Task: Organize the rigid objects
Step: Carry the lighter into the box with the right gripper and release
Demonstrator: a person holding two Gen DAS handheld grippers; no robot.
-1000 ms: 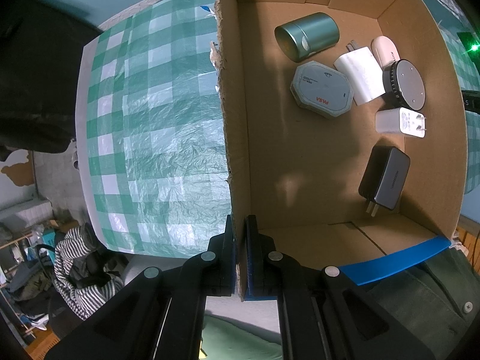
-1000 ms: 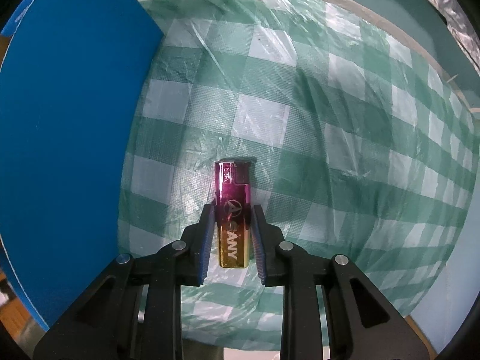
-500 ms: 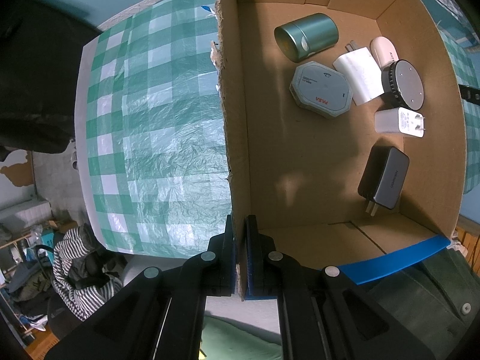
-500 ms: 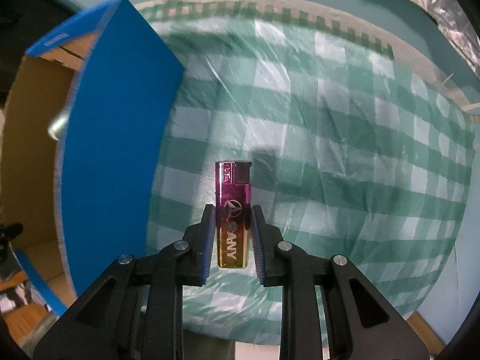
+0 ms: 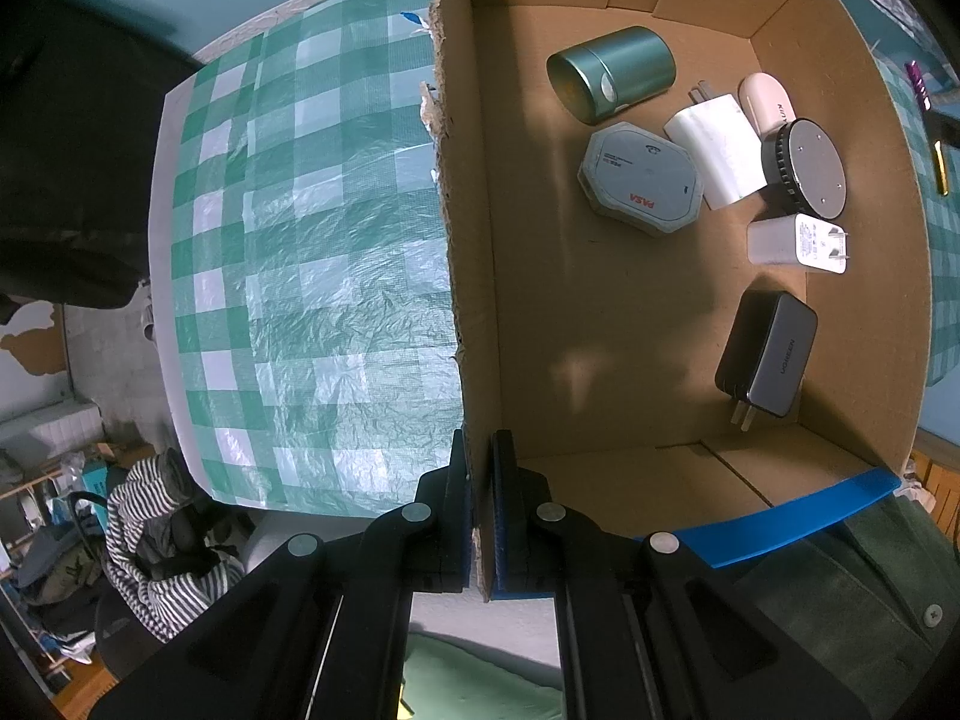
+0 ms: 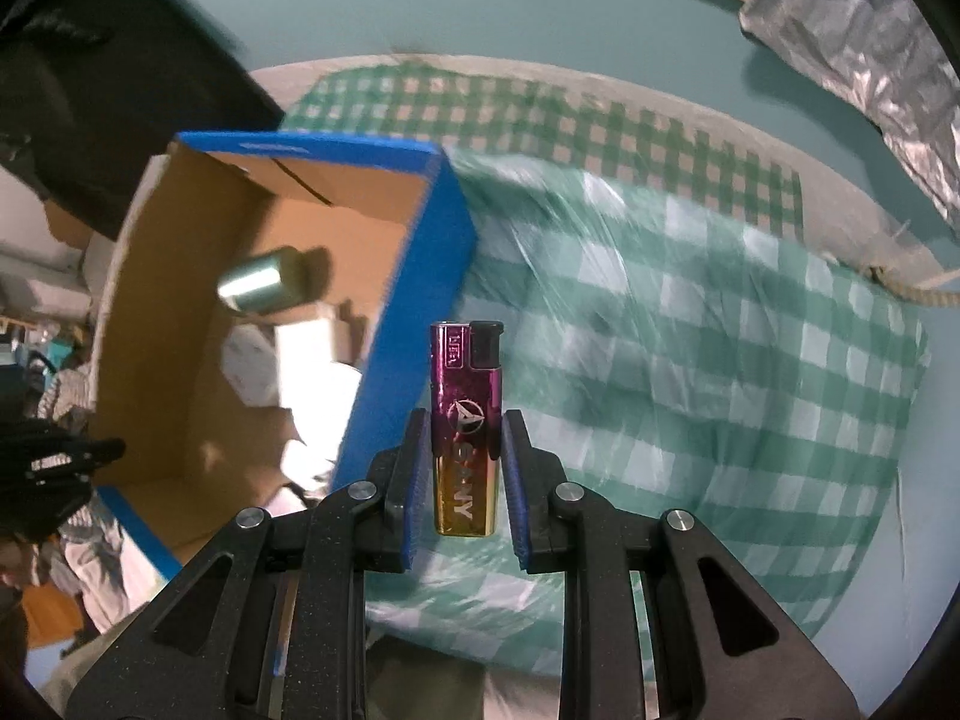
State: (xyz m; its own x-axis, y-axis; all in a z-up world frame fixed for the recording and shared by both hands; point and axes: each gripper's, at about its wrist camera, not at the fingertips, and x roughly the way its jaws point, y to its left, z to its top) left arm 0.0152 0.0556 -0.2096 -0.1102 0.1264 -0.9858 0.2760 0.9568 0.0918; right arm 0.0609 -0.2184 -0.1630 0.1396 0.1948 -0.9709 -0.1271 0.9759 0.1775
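A purple-to-gold lighter hangs in the air, clamped in my right gripper, above the green checked tablecloth and just right of the box's blue outer wall. The cardboard box holds a green tin, a grey octagonal case, white chargers, a round black device, a pink case and a dark grey charger. My left gripper is shut on the box's left wall, one finger on each side.
A silver foil bag lies beyond the table at top right. A striped garment and clutter sit off the table's near edge. A person's dark clothing is at the left.
My right gripper has risen with the lighter off the cloth; the box's open inside now shows to its left. The left gripper and box stayed still.
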